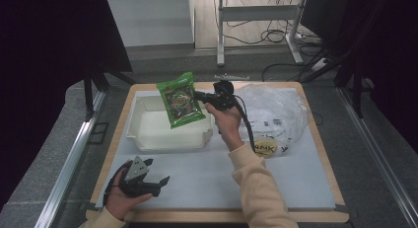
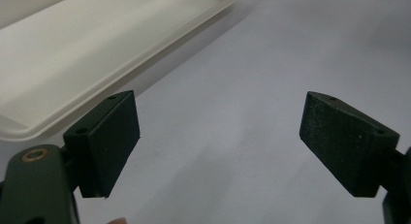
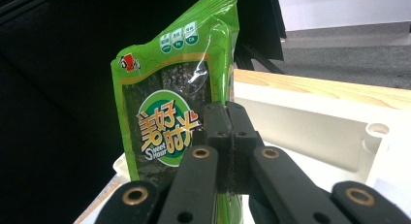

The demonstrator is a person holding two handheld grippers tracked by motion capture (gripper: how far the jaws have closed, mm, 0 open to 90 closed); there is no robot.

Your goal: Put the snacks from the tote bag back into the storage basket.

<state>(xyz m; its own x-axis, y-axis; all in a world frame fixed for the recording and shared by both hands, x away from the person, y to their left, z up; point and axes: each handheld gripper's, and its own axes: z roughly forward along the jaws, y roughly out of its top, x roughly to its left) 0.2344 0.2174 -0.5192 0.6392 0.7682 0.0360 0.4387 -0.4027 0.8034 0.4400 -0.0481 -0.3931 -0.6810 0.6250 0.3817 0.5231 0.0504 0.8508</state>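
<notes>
1. Seaweed snack packet [image 1: 180, 100], green with a dark window, is held in the air above the white tray [image 1: 143, 134], gripped at its right edge by the right gripper [image 1: 203, 96].
2. In the right gripper view, the two black jaws are seen pressed together on the edge of the packet [image 3: 174, 122], with the tray wall [image 3: 310, 122] behind.
3. The right gripper is carried by the right hand [image 1: 226, 120], whose cream sleeve [image 1: 259, 188] comes in from the bottom edge.
4. The left gripper [image 1: 158, 180] is rested low near the front left of the white mat [image 1: 207, 181], held in the left hand [image 1: 123, 196].
5. In the left gripper view, its jaws are spread wide with nothing between them, and the tray rim [image 2: 145, 59] is seen just beyond.
6. A crumpled clear plastic bag [image 1: 273, 112] is laid at the right of the tray.
</notes>
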